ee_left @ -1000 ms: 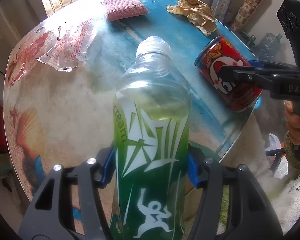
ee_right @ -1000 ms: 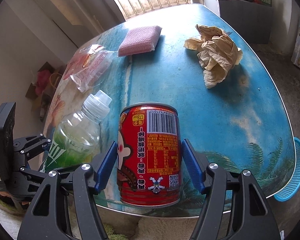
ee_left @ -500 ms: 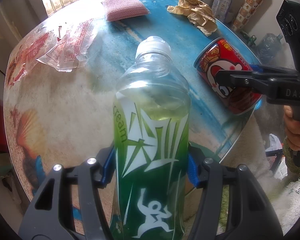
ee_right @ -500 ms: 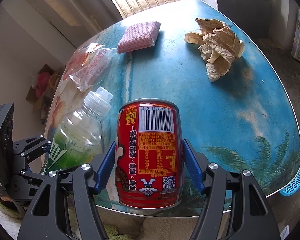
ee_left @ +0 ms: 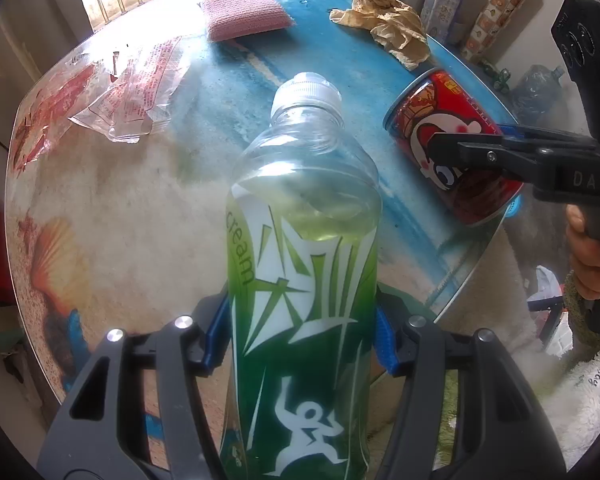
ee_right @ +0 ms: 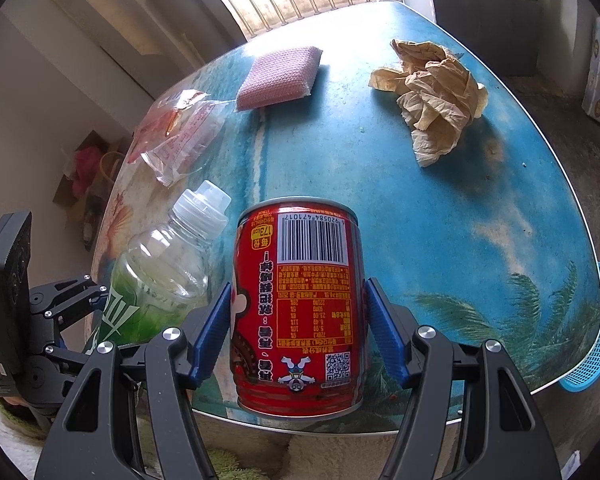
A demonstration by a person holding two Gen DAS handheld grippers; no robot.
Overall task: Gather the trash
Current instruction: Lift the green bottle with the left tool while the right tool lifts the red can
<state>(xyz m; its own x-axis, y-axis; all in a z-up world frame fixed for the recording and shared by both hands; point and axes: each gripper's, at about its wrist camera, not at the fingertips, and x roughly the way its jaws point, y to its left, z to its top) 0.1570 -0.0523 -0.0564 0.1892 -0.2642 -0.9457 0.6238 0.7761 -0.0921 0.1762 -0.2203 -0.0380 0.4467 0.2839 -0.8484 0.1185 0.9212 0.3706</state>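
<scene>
A round glass-topped table [ee_left: 112, 208] with a beach print stands by a barred window, and litter is scattered over it.

From the left wrist, the left claw [ee_left: 302, 330] pinches a green-labelled bottle [ee_left: 304, 264] low on its body, blue pads pressed to either side, cap pointing away over the table. There is pale liquid inside, so the weight sits above the grip; if the pads slip on the smooth label, the bottle could tip or slide out. Beyond it lie a clear plastic wrapper [ee_left: 136, 92], a pink sponge [ee_left: 246, 16] and a crumpled brown paper [ee_left: 388, 32], none yet collected. To the right, the right claw is seen side-on, clamped on a red can [ee_left: 444, 140] over the table's edge, with a hand [ee_left: 588, 252] on its handle.

From the right wrist, the right claw [ee_right: 298, 334] holds the can [ee_right: 298, 308] by its sides, print upside down, above the near rim of the table [ee_right: 500, 216]. The round wall gives the pads little to bite on; a tilt could roll it free onto the rug below. The bottle [ee_right: 160, 264] hangs close on the left, so the two loads could knock together if either hand swings inward. A blue basket [ee_right: 598, 344] peeks out past the right edge, mostly hidden; if that is the bin, carrying both items there at once risks a clash or a miss. The wrapper [ee_right: 180, 132] is light enough for a passing claw to sweep it off the table.
</scene>
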